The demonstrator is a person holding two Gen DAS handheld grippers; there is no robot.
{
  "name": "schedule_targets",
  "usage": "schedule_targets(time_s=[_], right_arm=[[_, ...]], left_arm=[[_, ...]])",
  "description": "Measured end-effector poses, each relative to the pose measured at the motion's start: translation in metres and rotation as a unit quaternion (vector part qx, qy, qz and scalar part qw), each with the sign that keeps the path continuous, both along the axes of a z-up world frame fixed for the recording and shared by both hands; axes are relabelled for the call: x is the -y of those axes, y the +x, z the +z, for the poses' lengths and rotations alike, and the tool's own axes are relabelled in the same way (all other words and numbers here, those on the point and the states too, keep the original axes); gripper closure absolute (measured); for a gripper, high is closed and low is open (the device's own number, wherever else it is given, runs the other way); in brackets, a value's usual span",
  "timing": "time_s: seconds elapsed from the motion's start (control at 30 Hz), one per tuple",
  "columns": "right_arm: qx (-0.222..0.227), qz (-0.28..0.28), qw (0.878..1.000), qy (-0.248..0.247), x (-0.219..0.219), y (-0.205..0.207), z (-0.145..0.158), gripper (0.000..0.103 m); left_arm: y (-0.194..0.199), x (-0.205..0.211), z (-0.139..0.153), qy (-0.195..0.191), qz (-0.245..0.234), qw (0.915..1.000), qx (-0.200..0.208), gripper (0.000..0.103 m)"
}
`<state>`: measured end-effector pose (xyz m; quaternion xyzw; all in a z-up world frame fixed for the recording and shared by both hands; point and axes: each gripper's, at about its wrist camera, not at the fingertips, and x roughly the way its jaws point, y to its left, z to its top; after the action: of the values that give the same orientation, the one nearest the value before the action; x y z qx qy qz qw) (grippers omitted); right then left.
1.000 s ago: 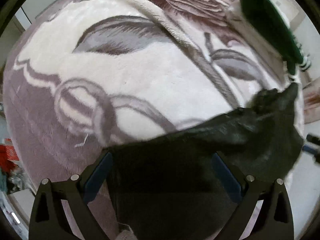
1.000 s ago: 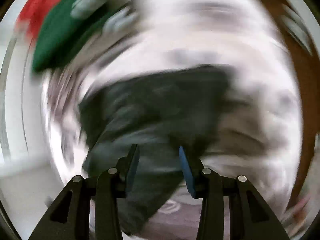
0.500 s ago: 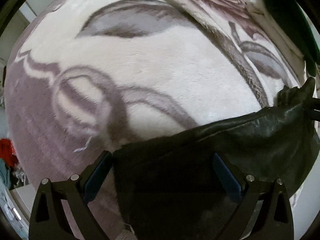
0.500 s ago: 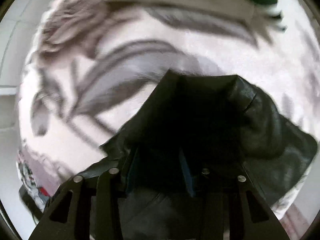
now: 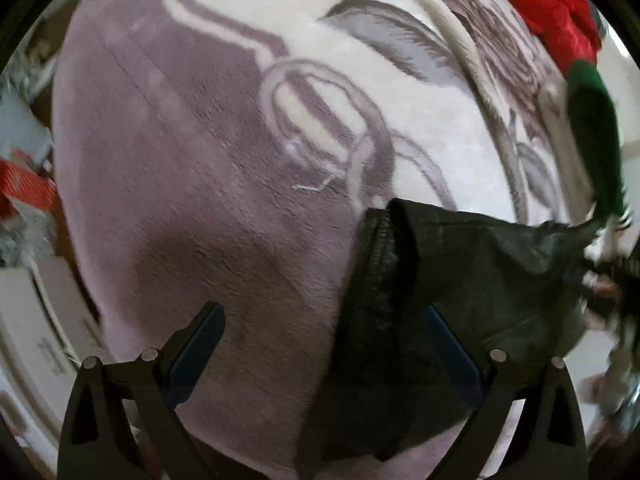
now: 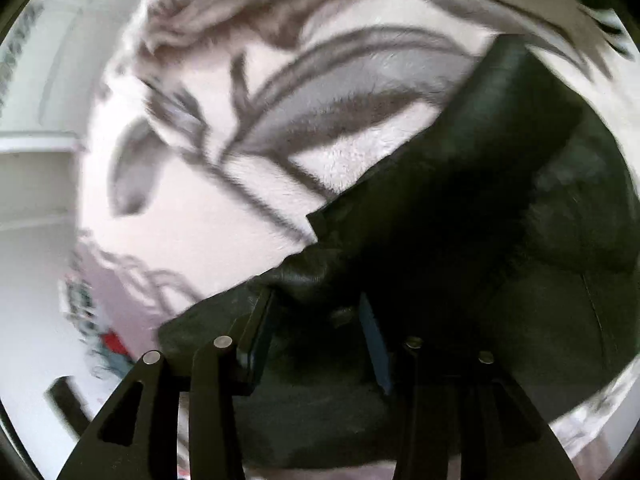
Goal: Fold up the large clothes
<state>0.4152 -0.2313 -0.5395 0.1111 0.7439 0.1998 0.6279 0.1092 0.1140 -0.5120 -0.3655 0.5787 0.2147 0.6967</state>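
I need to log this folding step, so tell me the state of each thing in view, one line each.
left gripper: open, holding nothing.
right gripper: part open, black garment bunched between its fingers.
black garment: crumpled, partly folded over on the blanket.
blanket: spread flat beneath it.
red and green clothes: heaped at the blanket's edge.

Open blanket (image 5: 192, 208) stretches left and far; a black garment (image 5: 460, 272) blocks the near right, red-and-green clothing (image 5: 576, 64) the far right.

My right gripper (image 6: 316, 332) has its fingertips sunk in the black garment (image 6: 500, 248) — whether they pinch cloth, I cannot tell. In my left view the garment's far end smears into blur, and the green garment (image 5: 596, 136) runs off-frame.
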Motion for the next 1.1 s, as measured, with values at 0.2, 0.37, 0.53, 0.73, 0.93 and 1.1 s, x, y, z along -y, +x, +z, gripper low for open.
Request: schedule_targets(time_s=[0.2,0.37,0.53,0.73,0.93,1.1], right_arm=[[-0.021,-0.087,0.996,0.006,0.075,-0.055,0.022,0.057],[-0.073,-0.132,0.989,-0.005,0.103,-0.104,-0.005,0.057],[-0.105,-0.147,0.983,-0.007,0.101,-0.137,-0.036,0.057],[-0.107,-0.173,0.979,-0.003,0.089,-0.139,-0.069,0.057],[-0.115,-0.187,0.975,-0.028,0.083,-0.138,-0.091,0.057],[-0.123,-0.180,0.976,-0.004,0.094,-0.147,-0.073,0.057]], left_arm=[[0.027,0.015,0.002,-0.054,-0.021,0.9969,0.053,0.003],[0.032,0.044,-0.008,-0.034,-0.061,0.9973,0.022,0.003],[0.036,0.061,-0.026,-0.005,-0.100,0.9949,-0.012,0.003],[0.036,0.062,-0.040,0.021,-0.114,0.9926,-0.037,0.003],[0.062,0.076,-0.047,0.033,-0.121,0.9912,-0.043,0.003],[0.060,0.076,-0.031,0.042,-0.122,0.9904,-0.048,0.003]])
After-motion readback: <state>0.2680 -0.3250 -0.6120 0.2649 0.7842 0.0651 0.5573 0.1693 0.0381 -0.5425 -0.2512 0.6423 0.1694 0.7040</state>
